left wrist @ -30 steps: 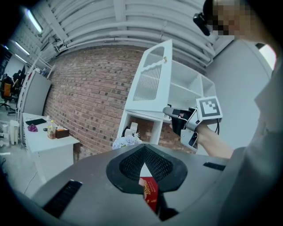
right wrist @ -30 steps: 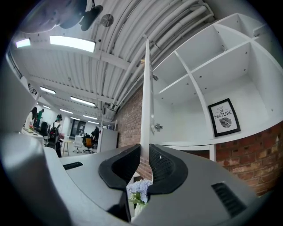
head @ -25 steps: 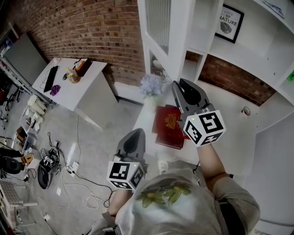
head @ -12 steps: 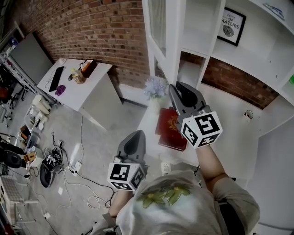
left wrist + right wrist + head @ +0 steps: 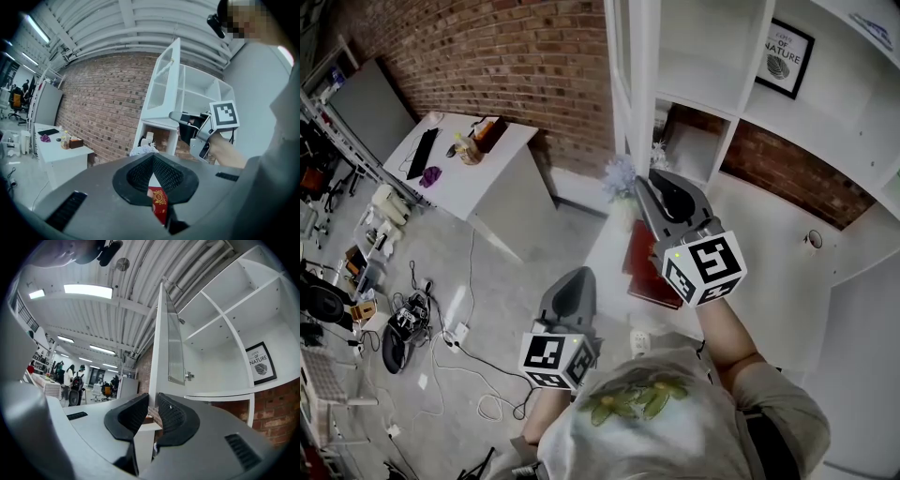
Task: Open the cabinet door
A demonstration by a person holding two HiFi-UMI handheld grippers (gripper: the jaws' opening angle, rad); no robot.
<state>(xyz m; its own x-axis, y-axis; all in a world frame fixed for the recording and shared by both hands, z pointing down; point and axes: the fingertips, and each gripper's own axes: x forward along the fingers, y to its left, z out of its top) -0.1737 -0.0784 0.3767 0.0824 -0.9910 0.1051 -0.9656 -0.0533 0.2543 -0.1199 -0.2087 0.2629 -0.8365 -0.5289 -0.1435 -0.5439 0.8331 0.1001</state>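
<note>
1. The cabinet door (image 5: 158, 345) stands swung well out from the white shelf unit (image 5: 712, 66). The right gripper view shows it almost edge-on, with its ribbed glass panel turned toward the open shelves.
2. The right claw (image 5: 153, 399) is clamped on the door's free edge, near the door's lower end, with one pad on each face. Holding the edge rather than a flat face probably gives a grip that can draw the door round its hinges without sliding off.
3. That claw points roughly level and lies in line with the door's plane. This seems chosen so that both pads sit flat against the panel.
4. The left claw (image 5: 152, 158) hangs well apart from the door, lower and on the room side. Its tips are together and it holds nothing. It looks parked there to stay clear of the door's swing.
5. Below the door, a red book (image 5: 644, 279) lies on the white worktop (image 5: 769, 244). Pale flowers (image 5: 621, 174) stand just beside the door's bottom corner, and a careless sweep of the arm there could brush them.
6. Judging from the angle of the door, the opening is nearly finished. Probably only a last bit of swing and the release of the door's edge remain.
</note>
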